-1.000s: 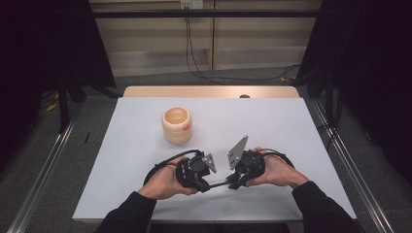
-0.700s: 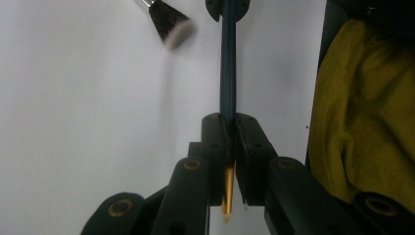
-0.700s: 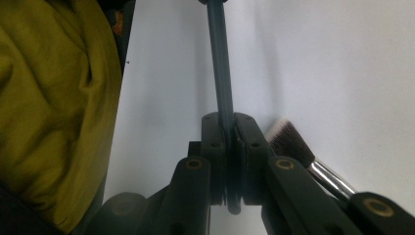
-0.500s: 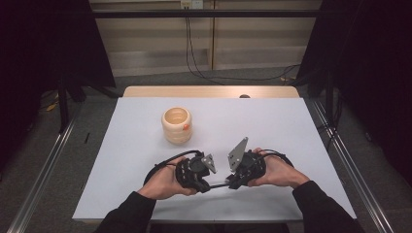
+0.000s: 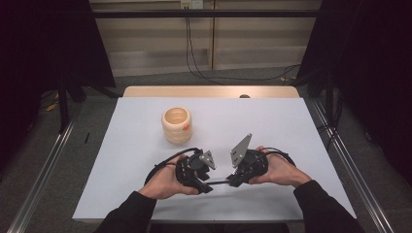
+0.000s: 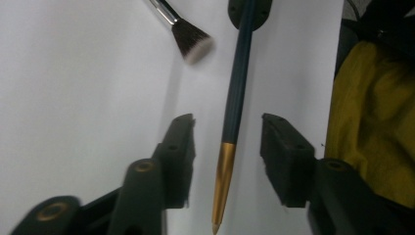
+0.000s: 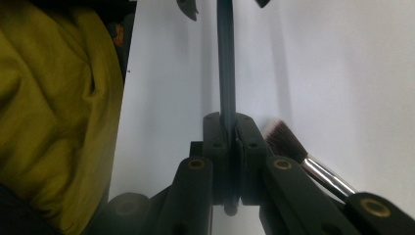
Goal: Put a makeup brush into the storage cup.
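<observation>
Hardly anything has moved since the earlier frame: your two hands sit in the same spot at the near middle of the desk (image 5: 272,126), hand-held grippers facing each other across a small gap.

Your right hand-held gripper (image 7: 229,128) is clamped tight on the dark slim brush handle (image 7: 226,63), which runs straight out ahead of its jaws toward your other hand. Holding it by one end keeps the far end free for a handover or regrasp.

Your left hand-held gripper (image 6: 227,147) stands wide open, its jaws on either side of the same handle (image 6: 237,88) without touching it; the gold tip (image 6: 221,181) lies between them, so closing would likely catch it there.

A second makeup brush with a silver ferrule lies on the desk just beside the right hand-held gripper's jaws (image 7: 293,147). The wooden ribbed cup (image 5: 177,124) stands well ahead of your left hand-held gripper, probably where the brushes belong.
</observation>
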`<state>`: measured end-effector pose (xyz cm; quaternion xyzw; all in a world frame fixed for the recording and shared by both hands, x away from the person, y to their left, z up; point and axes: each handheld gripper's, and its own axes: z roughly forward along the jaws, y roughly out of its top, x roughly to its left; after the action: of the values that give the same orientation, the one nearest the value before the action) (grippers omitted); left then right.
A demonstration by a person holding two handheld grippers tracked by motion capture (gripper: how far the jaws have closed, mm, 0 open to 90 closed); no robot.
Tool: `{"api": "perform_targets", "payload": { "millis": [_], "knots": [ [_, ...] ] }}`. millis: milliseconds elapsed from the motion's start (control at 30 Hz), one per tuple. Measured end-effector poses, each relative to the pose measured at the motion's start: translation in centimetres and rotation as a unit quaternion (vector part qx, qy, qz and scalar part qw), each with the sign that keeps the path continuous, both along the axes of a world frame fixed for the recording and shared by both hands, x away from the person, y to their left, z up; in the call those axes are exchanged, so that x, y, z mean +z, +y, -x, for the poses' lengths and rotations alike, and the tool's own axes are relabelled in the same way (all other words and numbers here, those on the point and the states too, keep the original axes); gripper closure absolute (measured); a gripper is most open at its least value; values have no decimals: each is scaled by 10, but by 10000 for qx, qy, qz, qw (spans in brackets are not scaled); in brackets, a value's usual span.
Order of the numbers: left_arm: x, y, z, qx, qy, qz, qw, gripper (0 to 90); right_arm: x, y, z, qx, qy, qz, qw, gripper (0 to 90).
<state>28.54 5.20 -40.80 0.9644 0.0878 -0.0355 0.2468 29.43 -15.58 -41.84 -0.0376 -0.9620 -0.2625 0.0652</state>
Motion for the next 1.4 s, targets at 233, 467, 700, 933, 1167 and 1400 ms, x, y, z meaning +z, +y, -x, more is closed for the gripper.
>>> {"api": "perform_targets", "payload": {
  "millis": [233, 467, 700, 933, 1167, 1400],
  "knots": [
    [0, 0, -4, 413, -60, 46, 9991, 187, 1, 0, 0, 4, -25, -40, 10000, 851],
    [0, 3, -9, 548, -74, 294, 9980, 45, 2, -2, -1, -75, 18, -67, 9999, 851],
    [3, 13, -9, 794, -60, 782, 9937, 39, 0, -2, 0, -112, 81, -12, 9999, 851],
    [9, 25, -5, 1093, -593, 1235, 9845, 44, 0, -6, 0, -237, 86, -50, 9997, 850],
    [12, 40, 0, 1347, -976, 1766, 9701, 32, 3, -10, -1, -394, 15, -128, 9991, 850],
    [10, 60, 3, 1760, -1011, 2341, 9508, 25, 5, -14, 1, -480, -2, -182, 9987, 850]
  ]
}}
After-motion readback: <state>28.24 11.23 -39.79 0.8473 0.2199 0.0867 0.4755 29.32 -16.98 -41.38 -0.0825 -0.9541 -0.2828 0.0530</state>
